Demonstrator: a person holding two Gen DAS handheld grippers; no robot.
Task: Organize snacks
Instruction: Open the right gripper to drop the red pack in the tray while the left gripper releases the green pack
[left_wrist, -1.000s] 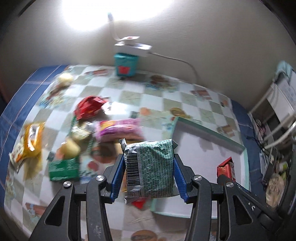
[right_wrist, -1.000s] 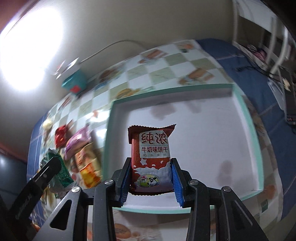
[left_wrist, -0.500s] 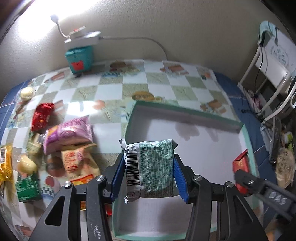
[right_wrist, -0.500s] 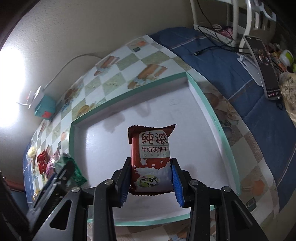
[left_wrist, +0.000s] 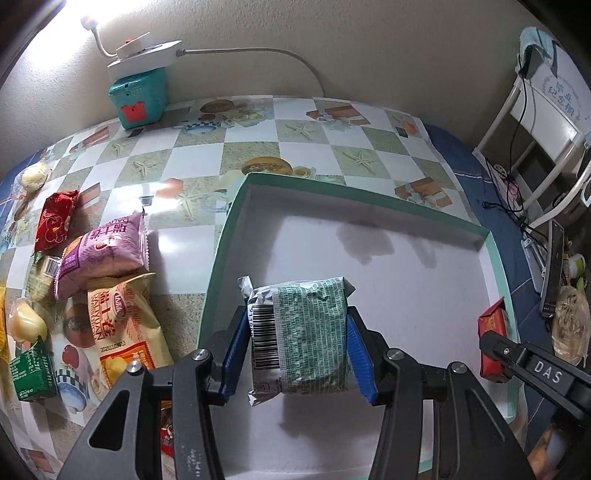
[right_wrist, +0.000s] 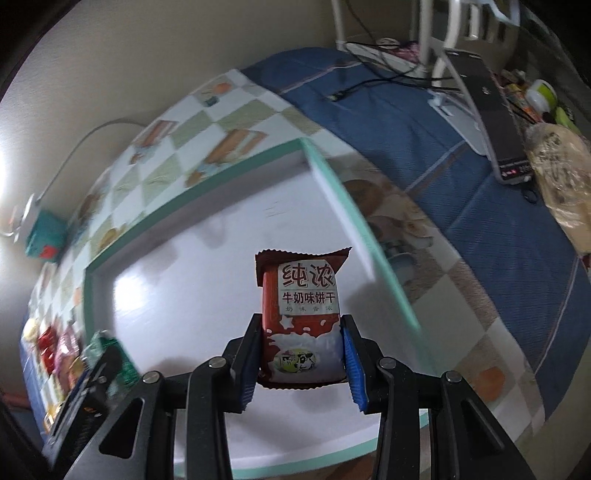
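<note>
Both grippers pitched steeply down over the tray (left_wrist: 216, 266), a shallow white box with a teal rim, sitting on the checkered tablecloth (left_wrist: 258, 140).

Left gripper (left_wrist: 295, 332): jaws clamped on the green snack packet (left_wrist: 310, 332), blue pads pressing both side edges. Packet was held upright with its barcode side facing the camera, suspended above the white tray floor near the tray's left wall. No contact with the floor visible.

Right gripper (right_wrist: 301, 350): jaws clamped on the red milk biscuit packet (right_wrist: 301, 314), pads on the lower half, top crimp pointing away from the camera. It hung over the tray interior, close to the right rim. From the left wrist view the same red packet (left_wrist: 493, 339) showed at the tray's right edge, with the right gripper's black finger across it.

Off-tray, left of the tray on the cloth: purple snack bag (left_wrist: 103, 254), beige chip bag (left_wrist: 122, 325) just beside it, red wrapped snack (left_wrist: 55, 221) further back, small green box (left_wrist: 31, 369) near the lower edge. Teal box (left_wrist: 138, 96) with a white power strip (left_wrist: 144, 55) on top stood against the wall.

Right wrist view was motion-blurred along the tray rim.
</note>
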